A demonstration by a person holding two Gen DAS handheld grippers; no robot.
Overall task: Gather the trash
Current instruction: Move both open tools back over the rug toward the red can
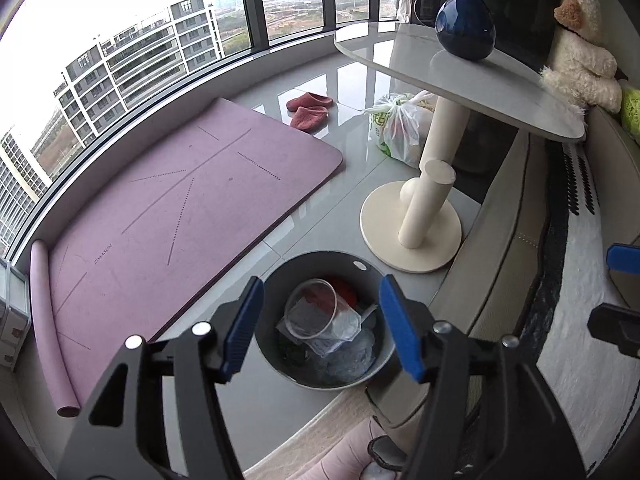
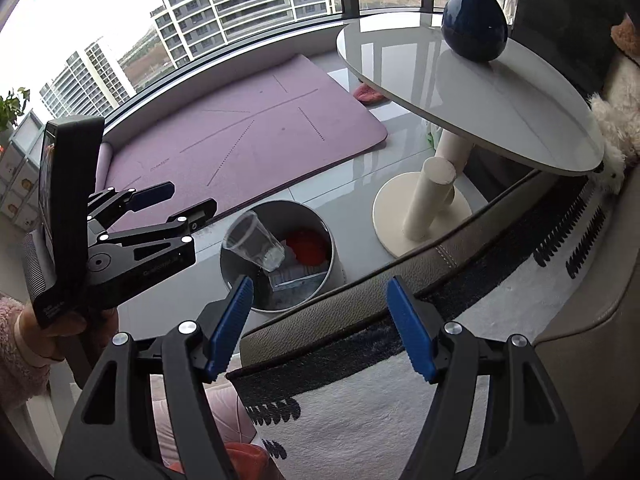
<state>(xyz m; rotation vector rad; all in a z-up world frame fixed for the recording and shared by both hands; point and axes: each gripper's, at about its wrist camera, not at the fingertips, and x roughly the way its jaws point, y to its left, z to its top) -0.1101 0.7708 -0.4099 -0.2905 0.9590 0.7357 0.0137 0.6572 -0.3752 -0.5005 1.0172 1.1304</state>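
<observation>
You are looking down at the bin (image 1: pixel 320 320) standing on the floor between the mat (image 1: pixel 180 208) at its left and the table base (image 1: pixel 412 232) behind it to the right, with the cup (image 2: pixel 254 242) lying tilted in its mouth (over other trash), and the vase (image 1: pixel 466 26) sitting on the tabletop (image 1: pixel 460 80).

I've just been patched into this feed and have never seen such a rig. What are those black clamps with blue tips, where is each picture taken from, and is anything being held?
No robot here: a person holds a two-finger clamp in each hand, each with a fisheye camera looking along its fingers. One picture looks over the left gripper, the other over the right gripper; the right view also shows the left gripper from the side. Both stand open and hold nothing. Below is a round trash bin on the floor. A clear plastic cup is at its mouth, free of both grippers. Nearby are a purple mat and a side table.
</observation>
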